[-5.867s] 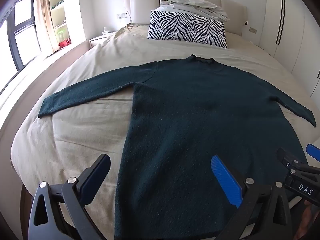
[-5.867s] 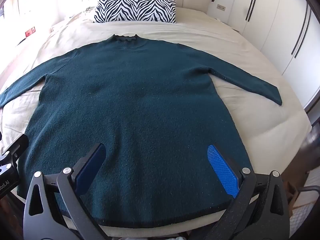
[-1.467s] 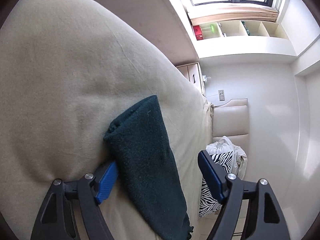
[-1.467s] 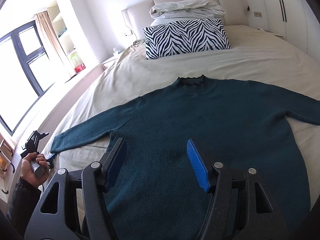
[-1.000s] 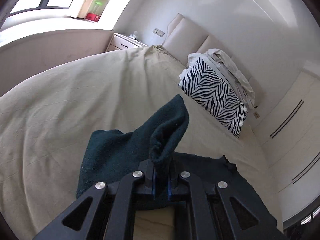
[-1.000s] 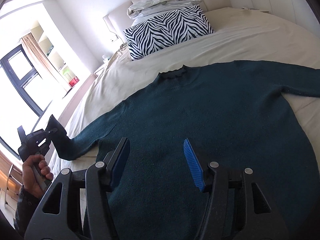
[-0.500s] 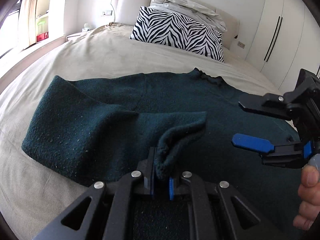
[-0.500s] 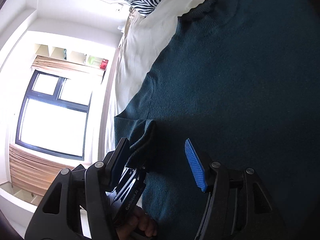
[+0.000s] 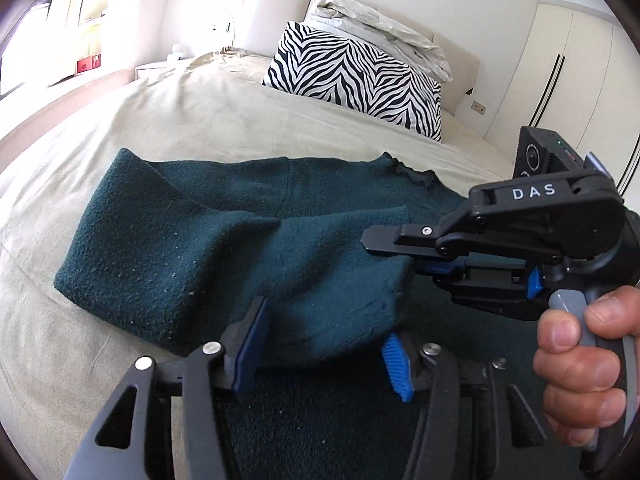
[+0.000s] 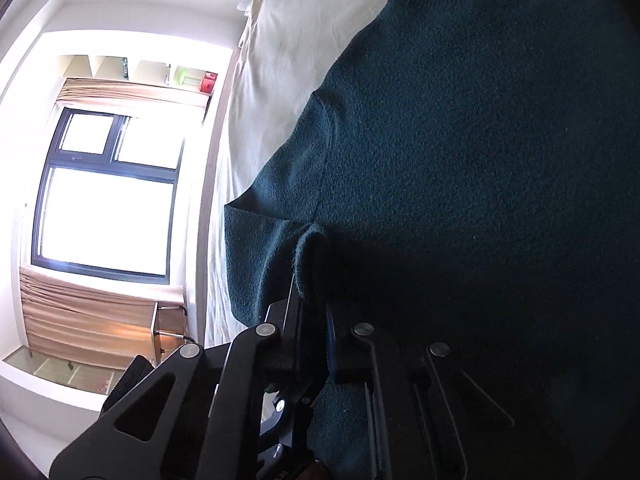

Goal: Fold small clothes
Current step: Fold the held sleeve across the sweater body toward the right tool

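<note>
Home bedroom: bed [image 9: 208, 120], zebra pillow [image 9: 352, 76], wardrobe [image 9: 568, 76].

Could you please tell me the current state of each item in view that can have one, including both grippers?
Sweater: flat on the bed, left sleeve folded across the body.
Left gripper: jaws open, sleeve cuff between them.
Right gripper: jaws shut on the cuff.
Zebra pillow: upright against the headboard.

The sweater [image 9: 168, 264] is thick, fuzzy knit cloth, matt, with pale lint specks. The bed sheet [image 9: 168, 120] is smooth, lightly creased cloth. The left gripper [image 9: 320, 354] is matt black plastic with ribbed blue pads [image 9: 394, 366] and shiny metal screws.
</note>
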`<state>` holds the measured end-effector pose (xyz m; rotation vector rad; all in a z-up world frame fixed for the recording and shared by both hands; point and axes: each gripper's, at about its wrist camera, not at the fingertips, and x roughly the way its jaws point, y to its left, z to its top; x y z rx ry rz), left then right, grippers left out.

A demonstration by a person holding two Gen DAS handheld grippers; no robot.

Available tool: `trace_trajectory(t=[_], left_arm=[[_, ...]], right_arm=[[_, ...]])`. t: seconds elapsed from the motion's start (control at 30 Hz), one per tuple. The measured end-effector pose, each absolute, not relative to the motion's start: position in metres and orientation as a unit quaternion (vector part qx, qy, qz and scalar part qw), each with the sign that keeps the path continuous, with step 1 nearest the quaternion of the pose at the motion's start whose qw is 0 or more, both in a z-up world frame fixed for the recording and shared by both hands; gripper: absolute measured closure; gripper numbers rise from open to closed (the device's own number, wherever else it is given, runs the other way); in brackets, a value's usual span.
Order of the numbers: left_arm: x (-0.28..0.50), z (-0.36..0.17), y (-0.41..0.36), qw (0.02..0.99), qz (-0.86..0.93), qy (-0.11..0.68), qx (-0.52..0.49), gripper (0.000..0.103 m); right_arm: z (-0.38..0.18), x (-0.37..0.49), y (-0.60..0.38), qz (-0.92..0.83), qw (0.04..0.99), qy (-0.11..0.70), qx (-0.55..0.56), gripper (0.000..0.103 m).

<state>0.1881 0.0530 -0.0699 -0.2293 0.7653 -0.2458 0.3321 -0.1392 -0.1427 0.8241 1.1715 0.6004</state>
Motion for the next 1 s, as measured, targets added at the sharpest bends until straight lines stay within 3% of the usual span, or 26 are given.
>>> trace_trajectory(t=[0.03, 0.2, 0.33, 0.63, 1.0], left_arm=[[0.183, -0.065, 0.057, 0.915, -0.124, 0.363, -0.122, 0.038], [0.176, -0.053, 0.084, 0.909, -0.132, 0.354, -0.174, 0.038], [0.186, -0.052, 0.111, 0.898, -0.122, 0.361, -0.218, 0.052], [0.223, -0.044, 0.151, 0.894, -0.101, 0.357, -0.252, 0.069], [0.286, -0.038, 0.128, 0.880, -0.157, 0.375, -0.245, 0.075]], right_arm=[[-0.135, 0.333, -0.148, 0.270, 0.723, 0.519, 0.368, 0.096], [-0.109, 0.345, -0.212, 0.221, 0.766, 0.489, 0.355, 0.096], [-0.108, 0.355, -0.273, 0.167, 0.785, 0.481, 0.354, 0.096], [-0.133, 0.358, -0.361, 0.099, 0.792, 0.488, 0.354, 0.096], [-0.152, 0.345, -0.400, 0.062, 0.791, 0.486, 0.365, 0.096]])
